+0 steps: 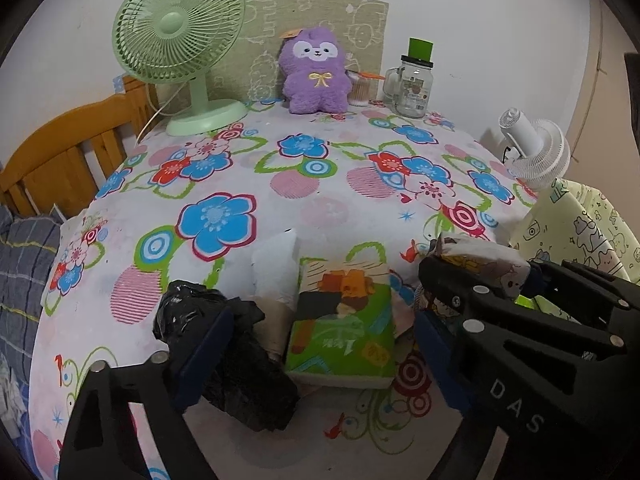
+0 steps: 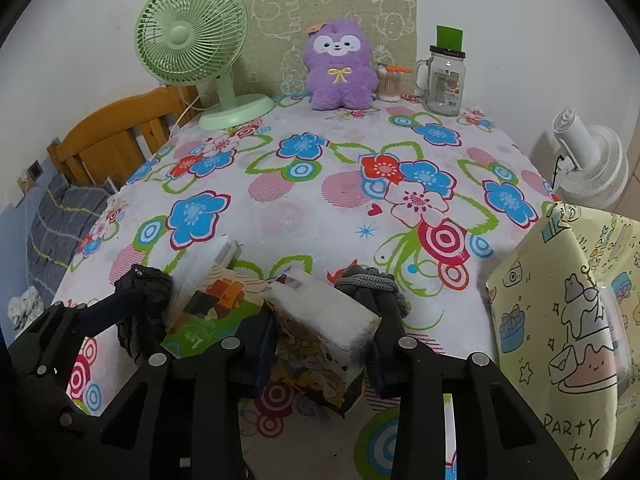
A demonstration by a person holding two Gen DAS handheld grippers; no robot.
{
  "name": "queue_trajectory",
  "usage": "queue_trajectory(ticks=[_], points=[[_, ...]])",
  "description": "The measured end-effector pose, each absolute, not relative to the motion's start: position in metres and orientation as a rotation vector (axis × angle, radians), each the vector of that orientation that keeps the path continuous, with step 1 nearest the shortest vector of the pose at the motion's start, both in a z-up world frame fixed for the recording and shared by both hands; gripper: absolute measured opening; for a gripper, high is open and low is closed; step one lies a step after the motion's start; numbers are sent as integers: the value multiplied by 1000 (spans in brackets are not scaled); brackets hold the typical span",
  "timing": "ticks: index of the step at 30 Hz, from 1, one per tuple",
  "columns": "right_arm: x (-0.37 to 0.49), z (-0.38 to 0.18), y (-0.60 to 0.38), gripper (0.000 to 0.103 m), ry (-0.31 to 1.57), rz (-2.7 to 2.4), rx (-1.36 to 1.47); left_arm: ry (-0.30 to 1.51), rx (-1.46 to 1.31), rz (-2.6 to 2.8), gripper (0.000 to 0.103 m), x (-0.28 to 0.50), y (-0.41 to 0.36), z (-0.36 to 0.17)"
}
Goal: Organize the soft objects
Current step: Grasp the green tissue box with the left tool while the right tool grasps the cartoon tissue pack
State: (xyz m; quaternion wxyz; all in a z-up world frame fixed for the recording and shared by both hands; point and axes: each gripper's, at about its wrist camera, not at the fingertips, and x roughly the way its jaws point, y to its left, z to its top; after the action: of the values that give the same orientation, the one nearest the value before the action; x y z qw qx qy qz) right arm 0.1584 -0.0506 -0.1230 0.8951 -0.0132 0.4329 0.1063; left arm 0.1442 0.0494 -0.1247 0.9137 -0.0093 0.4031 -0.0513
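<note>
A green tissue pack (image 1: 340,332) lies on the flowered tablecloth (image 1: 320,200) between the fingers of my left gripper (image 1: 320,320), which is open; neither pad presses on it. A crumpled black plastic bag (image 1: 224,364) rests against its left pad. A white tissue (image 1: 276,268) stands up behind the pack. My right gripper (image 2: 322,324) is shut on a white tissue pack with cartoon print (image 2: 324,320). A grey knitted item (image 2: 372,284) lies just beyond its right finger. The same cartoon pack (image 1: 480,256) shows at the right of the left wrist view.
At the table's far edge stand a green desk fan (image 2: 192,40), a purple plush toy (image 2: 340,68), a cotton swab pot (image 2: 390,82) and a glass jar (image 2: 444,80). A yellow gift bag (image 2: 560,320) and a white fan (image 2: 588,168) are on the right. Wooden bed frame (image 2: 116,136) at left.
</note>
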Motion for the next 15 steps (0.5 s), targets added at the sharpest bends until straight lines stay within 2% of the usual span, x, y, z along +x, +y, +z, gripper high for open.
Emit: queue_trajectory(ticks=[5, 7, 9, 15], points=[[159, -125, -54, 40, 908, 222, -28, 842, -14, -133, 73, 147, 41, -129], [158, -126, -54, 40, 908, 226, -33, 876, -28, -151, 61, 151, 38, -135], [158, -126, -53, 40, 906, 230, -36, 912, -56, -167, 55, 155, 39, -142], [157, -126, -54, 40, 908, 234, -32, 907, -63, -170, 51, 153, 36, -141]])
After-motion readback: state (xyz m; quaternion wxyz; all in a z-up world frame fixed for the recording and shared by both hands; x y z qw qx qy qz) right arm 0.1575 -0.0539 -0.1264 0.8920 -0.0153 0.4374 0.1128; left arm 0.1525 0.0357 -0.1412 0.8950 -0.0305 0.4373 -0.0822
